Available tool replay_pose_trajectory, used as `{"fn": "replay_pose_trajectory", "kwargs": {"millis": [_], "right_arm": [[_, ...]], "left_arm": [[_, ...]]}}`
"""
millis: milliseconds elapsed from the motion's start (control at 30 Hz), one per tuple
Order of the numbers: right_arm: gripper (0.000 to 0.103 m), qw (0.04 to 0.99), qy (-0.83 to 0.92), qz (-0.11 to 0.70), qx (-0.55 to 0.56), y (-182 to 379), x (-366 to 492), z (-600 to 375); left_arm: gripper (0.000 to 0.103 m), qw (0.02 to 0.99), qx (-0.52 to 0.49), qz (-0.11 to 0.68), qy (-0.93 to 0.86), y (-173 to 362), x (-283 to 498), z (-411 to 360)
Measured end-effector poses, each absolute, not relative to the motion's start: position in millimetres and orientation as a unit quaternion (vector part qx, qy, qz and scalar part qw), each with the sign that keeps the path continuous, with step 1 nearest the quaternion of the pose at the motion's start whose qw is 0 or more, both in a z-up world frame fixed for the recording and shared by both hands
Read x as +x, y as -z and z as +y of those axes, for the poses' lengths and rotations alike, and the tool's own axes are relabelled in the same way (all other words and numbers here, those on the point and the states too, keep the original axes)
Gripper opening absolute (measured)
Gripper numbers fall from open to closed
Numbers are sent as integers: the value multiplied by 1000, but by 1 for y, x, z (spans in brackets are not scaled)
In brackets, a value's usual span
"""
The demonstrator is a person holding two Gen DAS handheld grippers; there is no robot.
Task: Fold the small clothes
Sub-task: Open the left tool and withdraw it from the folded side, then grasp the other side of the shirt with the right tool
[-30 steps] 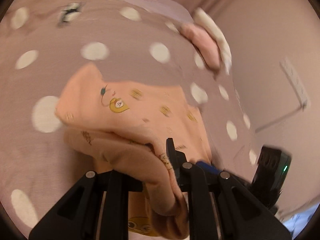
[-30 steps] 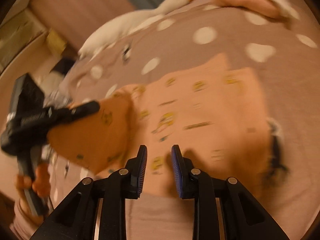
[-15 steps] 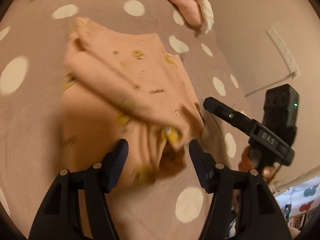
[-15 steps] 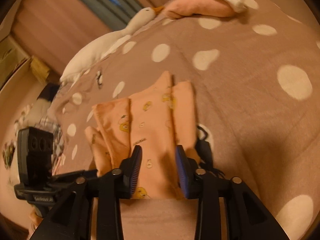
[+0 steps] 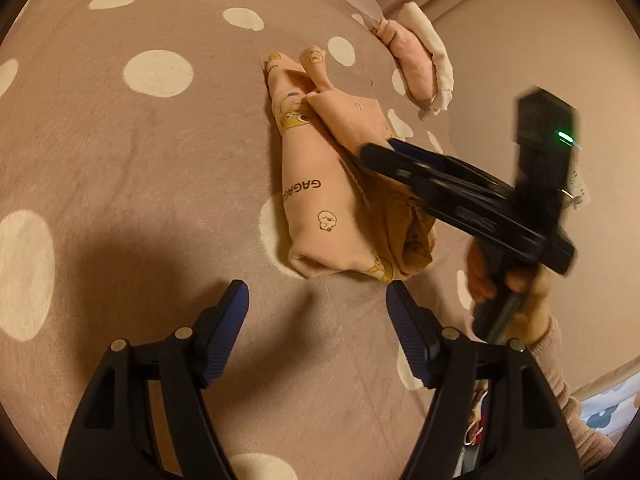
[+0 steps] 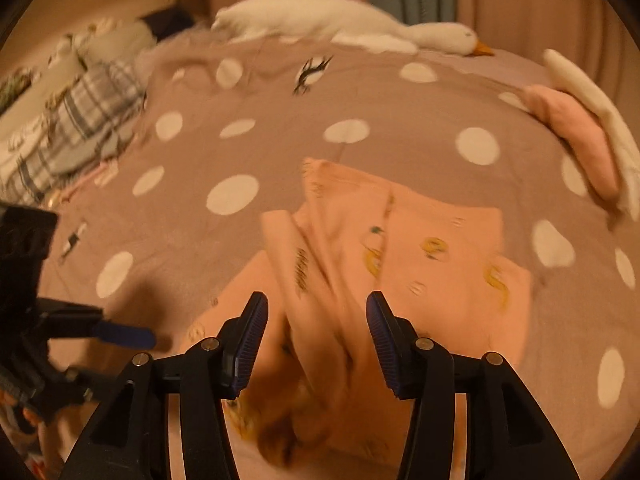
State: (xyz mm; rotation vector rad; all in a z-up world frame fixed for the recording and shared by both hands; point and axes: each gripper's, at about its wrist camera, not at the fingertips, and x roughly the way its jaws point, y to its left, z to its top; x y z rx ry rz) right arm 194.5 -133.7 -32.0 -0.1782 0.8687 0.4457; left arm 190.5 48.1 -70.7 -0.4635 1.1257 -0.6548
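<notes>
A small peach garment (image 5: 320, 184) printed with yellow ducks lies folded lengthwise on the dotted bedspread (image 5: 120, 152). My left gripper (image 5: 316, 312) is open and empty, just short of the garment's near end. The right gripper (image 5: 384, 152) shows in the left wrist view over the garment's right side. In the right wrist view the right gripper (image 6: 316, 320) is open, its jaws on either side of a raised fold of the garment (image 6: 440, 256). The left gripper's fingertip (image 6: 120, 334) shows at the left there.
A folded pink and white pile (image 5: 420, 68) lies at the bed's far right edge, also in the right wrist view (image 6: 576, 148). A white goose plush (image 6: 352, 24) lies along the far side. Plaid bedding (image 6: 72, 124) sits at the left. A wall (image 5: 520, 40) is to the right.
My left gripper let go of the garment, opened wide and pulled back. The right gripper opened wider and moved over the garment, which now lies folded narrower.
</notes>
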Motion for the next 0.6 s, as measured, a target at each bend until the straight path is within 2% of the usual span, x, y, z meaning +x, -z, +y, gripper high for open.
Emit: {"fn": "replay_pose_trajectory", "kwargs": {"millis": [133, 167, 200, 233, 467, 500, 533, 600], "right_arm": [[49, 869, -199, 444, -91, 45, 214, -126], [44, 869, -197, 448, -78, 48, 217, -130], [24, 869, -196, 452, -53, 50, 221, -138], [15, 868, -195, 456, -27, 51, 224, -146], [15, 827, -179, 448, 288, 77, 236, -266], [22, 814, -180, 449, 322, 84, 235, -280], [34, 802, -181, 449, 351, 89, 233, -290], [43, 782, -195, 436, 400, 98, 229, -307]], "left_arm": [[71, 766, -236, 514, 305, 71, 188, 66], [71, 765, -239, 513, 305, 71, 187, 71], [71, 766, -240, 513, 305, 71, 186, 76], [71, 766, -240, 513, 304, 71, 187, 78], [71, 765, -248, 515, 295, 75, 184, 89], [71, 765, -248, 515, 295, 75, 181, 91], [71, 765, -249, 515, 295, 75, 181, 91], [71, 764, -251, 517, 294, 76, 184, 89]]}}
